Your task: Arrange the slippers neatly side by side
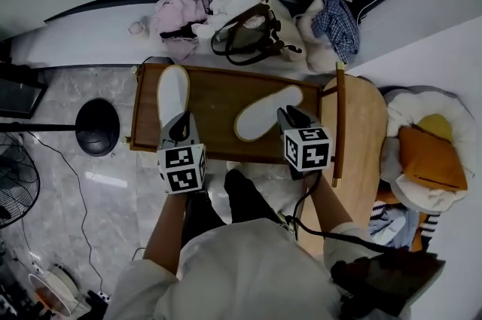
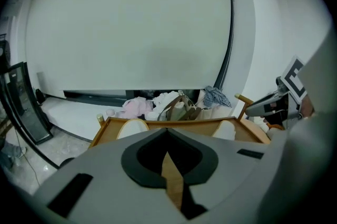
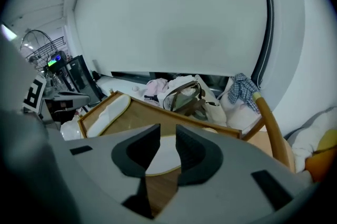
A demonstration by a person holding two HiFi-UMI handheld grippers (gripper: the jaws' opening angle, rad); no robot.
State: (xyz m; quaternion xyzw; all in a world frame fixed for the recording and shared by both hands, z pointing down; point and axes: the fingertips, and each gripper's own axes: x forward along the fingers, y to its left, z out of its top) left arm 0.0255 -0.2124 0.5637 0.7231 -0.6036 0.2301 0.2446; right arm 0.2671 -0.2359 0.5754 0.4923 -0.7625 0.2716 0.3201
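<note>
Two white slippers lie on the desk (image 1: 218,96): the left slipper (image 1: 172,91) straight along its left end, the right slipper (image 1: 267,113) angled mid-desk. At the desk's near edge, the left gripper (image 2: 167,130) has its jaws together, empty; the right gripper (image 3: 168,130) is narrowly open, gripping nothing.

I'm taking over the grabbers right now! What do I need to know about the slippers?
Left gripper: shut, empty, over the near end of the straight slipper.
Right gripper: jaws partly apart, empty, by the slanted slipper.
Both white slippers lie on the wooden tray, apart, not parallel.
Done: nothing arranged yet.
To do: turn the slanted slipper straight and set it beside the other.
</note>
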